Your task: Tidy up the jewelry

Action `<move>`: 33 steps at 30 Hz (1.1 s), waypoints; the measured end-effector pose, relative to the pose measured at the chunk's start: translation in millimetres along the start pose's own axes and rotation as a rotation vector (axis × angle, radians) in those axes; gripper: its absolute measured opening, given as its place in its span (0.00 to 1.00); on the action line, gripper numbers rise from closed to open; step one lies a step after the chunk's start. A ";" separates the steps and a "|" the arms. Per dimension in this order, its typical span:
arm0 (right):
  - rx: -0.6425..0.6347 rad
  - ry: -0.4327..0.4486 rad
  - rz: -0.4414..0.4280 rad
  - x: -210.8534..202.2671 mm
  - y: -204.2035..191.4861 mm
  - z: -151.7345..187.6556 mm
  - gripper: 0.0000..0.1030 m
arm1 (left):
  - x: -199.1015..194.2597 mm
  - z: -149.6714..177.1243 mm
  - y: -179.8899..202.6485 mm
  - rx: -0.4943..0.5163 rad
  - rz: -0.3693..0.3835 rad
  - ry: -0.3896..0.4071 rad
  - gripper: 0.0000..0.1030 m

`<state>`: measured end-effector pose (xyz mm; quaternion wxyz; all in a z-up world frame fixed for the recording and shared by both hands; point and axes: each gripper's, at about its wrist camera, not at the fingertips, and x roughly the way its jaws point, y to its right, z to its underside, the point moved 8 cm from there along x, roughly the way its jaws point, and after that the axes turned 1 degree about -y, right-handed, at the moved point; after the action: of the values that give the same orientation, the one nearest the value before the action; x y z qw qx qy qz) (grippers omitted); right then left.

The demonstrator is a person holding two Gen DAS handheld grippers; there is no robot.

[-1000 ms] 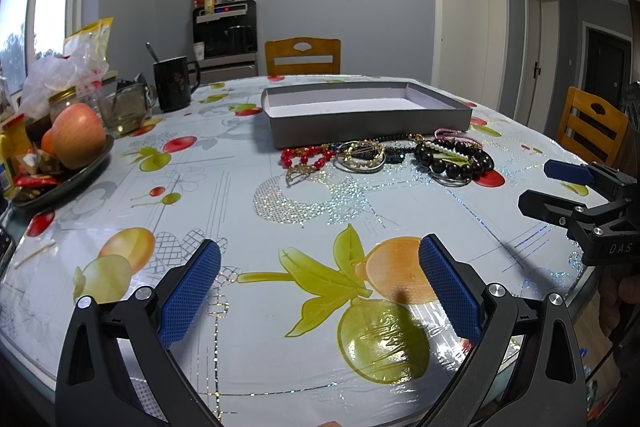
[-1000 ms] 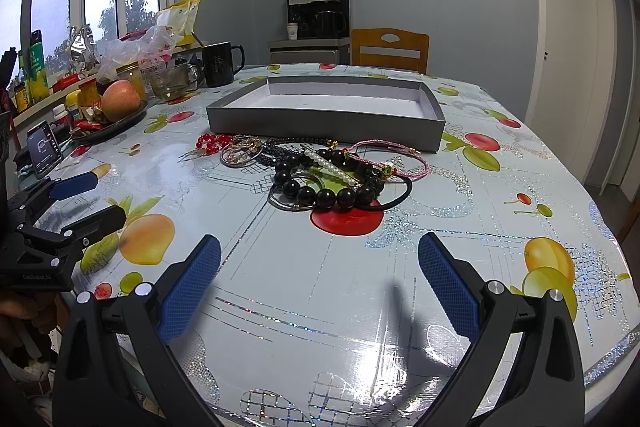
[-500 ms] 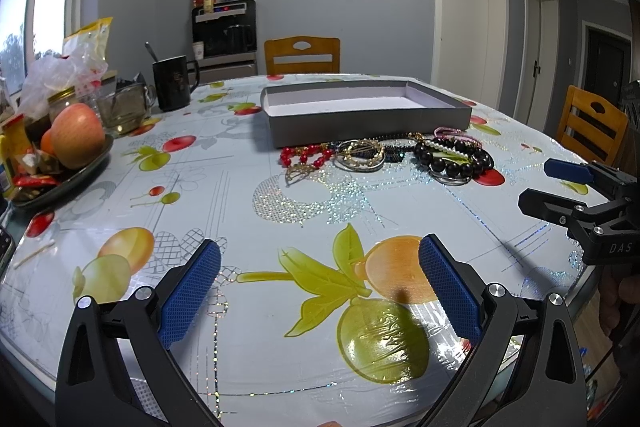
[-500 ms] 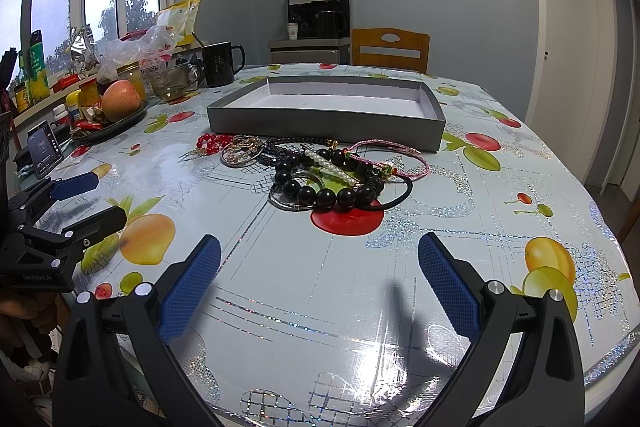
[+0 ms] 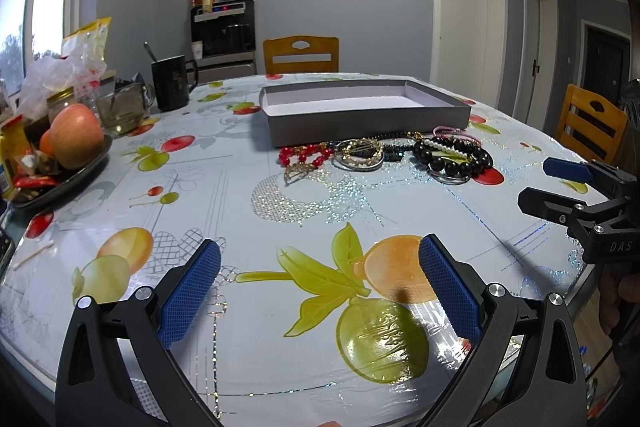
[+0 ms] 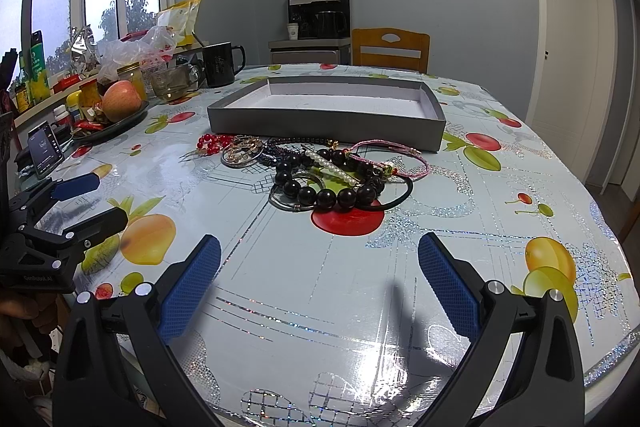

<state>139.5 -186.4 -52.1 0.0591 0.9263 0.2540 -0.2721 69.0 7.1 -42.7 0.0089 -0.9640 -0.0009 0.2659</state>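
Nothing has shifted over the last second: both my left tongs and right tongs stay spread and empty above the desk. The jewelry pile lies ahead of them, against the empty tray, so sorting hasn't begun.

— What colours sit on my table?

— Its pale blue cloth is printed with oranges, cherries and green leaves, plus glittery silver lines.

— And the jewelry?

— Red beads, glossy black beads, a white pearl strand, a pink cord.

— The tray?

— Grey outside, pale inside. My finger pads are blue, on black arms.
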 end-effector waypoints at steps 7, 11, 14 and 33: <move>0.000 0.000 -0.002 0.1 -0.1 0.0 0.95 | 0.5 0.5 0.2 -0.003 0.005 -0.005 0.96; 0.002 0.000 -0.003 0.3 -1.2 0.2 0.95 | 0.6 0.8 1.0 -0.001 0.004 -0.009 0.96; 0.004 -0.002 -0.004 0.7 -3.5 0.8 0.95 | -0.4 0.4 0.8 -0.004 0.005 -0.004 0.96; 0.011 0.018 -0.040 -14.6 -9.0 -21.2 0.95 | -11.5 -41.6 11.7 0.036 0.036 0.020 0.96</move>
<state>134.5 -179.8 -26.2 0.0462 0.9237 0.2716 -0.2662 80.4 -5.4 -1.3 0.0216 -0.9662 0.0215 0.2561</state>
